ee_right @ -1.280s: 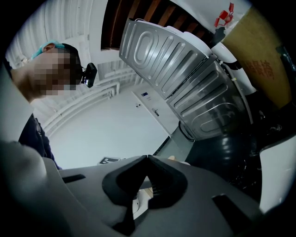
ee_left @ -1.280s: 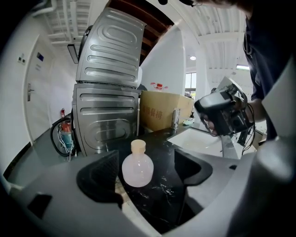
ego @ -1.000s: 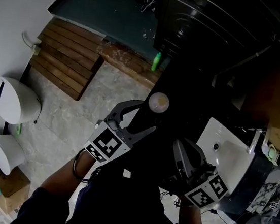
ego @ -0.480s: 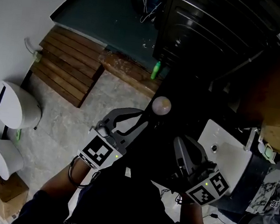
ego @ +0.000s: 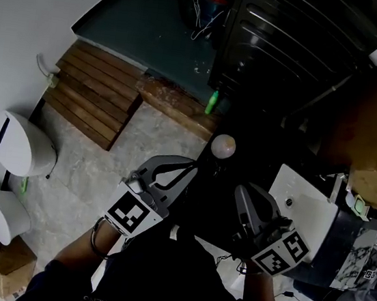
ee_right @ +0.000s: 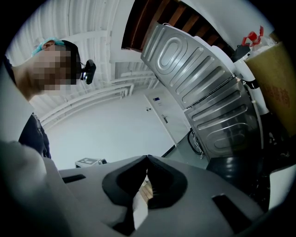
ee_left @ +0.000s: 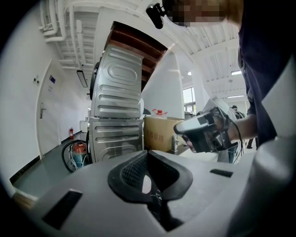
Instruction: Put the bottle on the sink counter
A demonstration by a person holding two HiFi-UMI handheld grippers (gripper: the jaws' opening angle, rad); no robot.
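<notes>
A small green bottle (ego: pixel 211 102) stands on the floor-level wooden ledge (ego: pixel 174 100) beside the dark metal washing machine (ego: pixel 291 50), far ahead of both grippers. My left gripper (ego: pixel 192 167) is held up in the air with its jaws shut and nothing between them; its tips meet (ee_left: pixel 147 153) in the left gripper view. Beside it, my right gripper (ego: pixel 241 191) is also shut and empty, its jaws closed together (ee_right: pixel 147 159). The white sink (ego: pixel 307 214) with its faucet (ego: pixel 338 190) lies to the right.
A slatted wooden platform (ego: pixel 92 96) and a white toilet (ego: pixel 24 145) are on the left. A pale round knob (ego: pixel 223 146) sits on a black surface ahead of the grippers. A cardboard box (ego: pixel 376 137) is at the right, above the sink.
The left gripper's jaws, wide apart a second ago, have closed together on nothing. The right gripper has stayed as it was.
</notes>
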